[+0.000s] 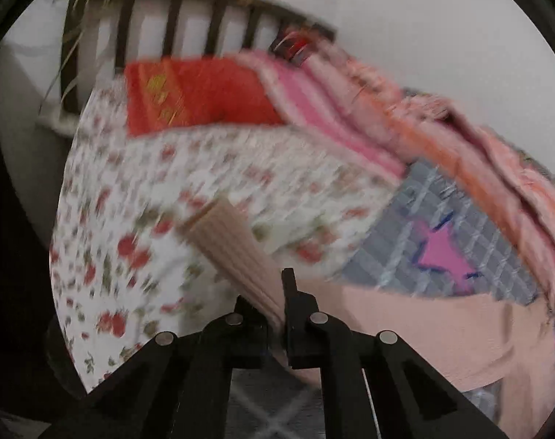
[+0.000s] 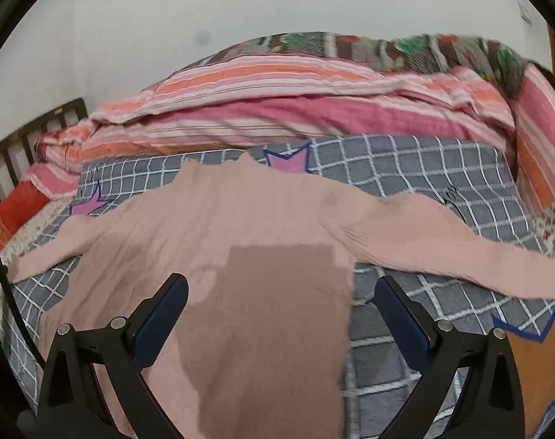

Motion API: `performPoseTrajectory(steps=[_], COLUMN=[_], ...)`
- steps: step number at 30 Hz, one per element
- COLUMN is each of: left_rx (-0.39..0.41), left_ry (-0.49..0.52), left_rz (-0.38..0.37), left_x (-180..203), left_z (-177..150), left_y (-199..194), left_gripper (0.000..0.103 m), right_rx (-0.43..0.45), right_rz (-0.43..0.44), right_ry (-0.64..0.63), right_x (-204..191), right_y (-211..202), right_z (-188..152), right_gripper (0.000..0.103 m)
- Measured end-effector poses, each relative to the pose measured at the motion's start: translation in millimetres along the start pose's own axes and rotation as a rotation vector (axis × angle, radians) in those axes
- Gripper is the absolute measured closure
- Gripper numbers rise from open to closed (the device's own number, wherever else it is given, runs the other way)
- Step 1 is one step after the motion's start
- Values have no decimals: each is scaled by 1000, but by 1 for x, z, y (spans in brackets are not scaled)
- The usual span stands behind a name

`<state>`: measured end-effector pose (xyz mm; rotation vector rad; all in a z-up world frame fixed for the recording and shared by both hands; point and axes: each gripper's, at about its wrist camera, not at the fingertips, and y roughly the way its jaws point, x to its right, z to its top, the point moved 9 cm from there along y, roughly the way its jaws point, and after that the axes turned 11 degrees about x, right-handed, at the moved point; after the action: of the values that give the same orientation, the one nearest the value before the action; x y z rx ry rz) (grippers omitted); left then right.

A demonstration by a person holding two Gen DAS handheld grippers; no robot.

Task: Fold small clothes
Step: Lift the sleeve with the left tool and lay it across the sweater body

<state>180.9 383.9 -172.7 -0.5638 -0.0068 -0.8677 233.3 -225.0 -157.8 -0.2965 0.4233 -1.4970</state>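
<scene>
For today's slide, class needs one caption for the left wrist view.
Left gripper shut on pink sweater sleeve cuff, over floral sheet.

Pale pink ribbed sweater (image 2: 219, 226); grey white-checked blanket (image 2: 405, 168) with pink stars; red-flowered white sheet (image 1: 160, 197); red pillow (image 1: 193, 98).

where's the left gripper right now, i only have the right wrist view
Observer: The left gripper is on the pink sweater's sleeve, with its fingers shut on it.
Operator: which part of the sleeve
Observer: Just behind the ribbed cuff, which sticks out past the fingers.
Operator: what's under the cuff
Observer: The floral sheet, not the checked blanket.
</scene>
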Motion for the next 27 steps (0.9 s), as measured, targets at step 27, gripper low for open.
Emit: performPoseTrajectory(steps=[27], left_rx=[-106], left_ry=[542], left_rz=[-724], left_x=[511], left_z=[-184], left_y=[-158], left_gripper=[96], right_rx=[103], right_rz=[-172], right_ry=[221], right_x=[180], right_y=[-33], right_z=[-3], right_gripper=[3])
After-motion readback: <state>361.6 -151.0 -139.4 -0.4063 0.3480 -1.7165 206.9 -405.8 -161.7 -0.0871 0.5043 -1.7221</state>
